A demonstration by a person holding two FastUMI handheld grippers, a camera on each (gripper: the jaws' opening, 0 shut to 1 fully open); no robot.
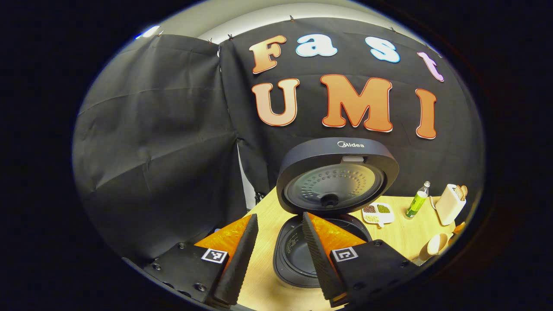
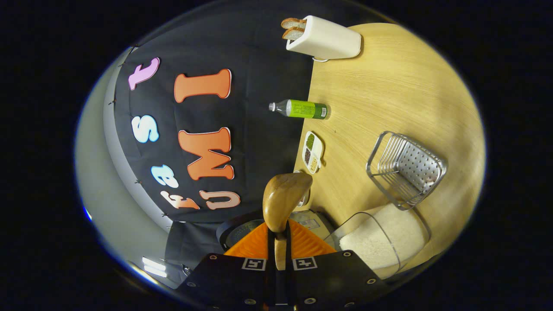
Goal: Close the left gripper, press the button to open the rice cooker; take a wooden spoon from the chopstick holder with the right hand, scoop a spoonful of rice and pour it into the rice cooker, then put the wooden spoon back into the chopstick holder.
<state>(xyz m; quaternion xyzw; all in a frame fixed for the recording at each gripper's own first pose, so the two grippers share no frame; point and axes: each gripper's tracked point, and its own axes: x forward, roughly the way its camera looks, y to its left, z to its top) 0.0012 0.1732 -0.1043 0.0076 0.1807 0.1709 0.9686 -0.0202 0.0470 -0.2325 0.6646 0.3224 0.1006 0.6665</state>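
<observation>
Rice cooker (image 1: 322, 242) shown with lid raised on the wooden table (image 2: 389, 86); wooden spoon (image 2: 283, 201) pinched by the right gripper (image 2: 280, 242).

The clear rice container (image 2: 382, 239) is seen beside the wire rack (image 2: 408, 168). The white chopstick holder (image 2: 326, 41) is placed well apart, near the wall. The left gripper (image 1: 278, 248) is held spread, empty, before the cooker.

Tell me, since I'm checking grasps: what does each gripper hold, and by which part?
The right gripper holds the wooden spoon by its handle, bowl pointing forward. The left gripper is open and holds nothing.
</observation>
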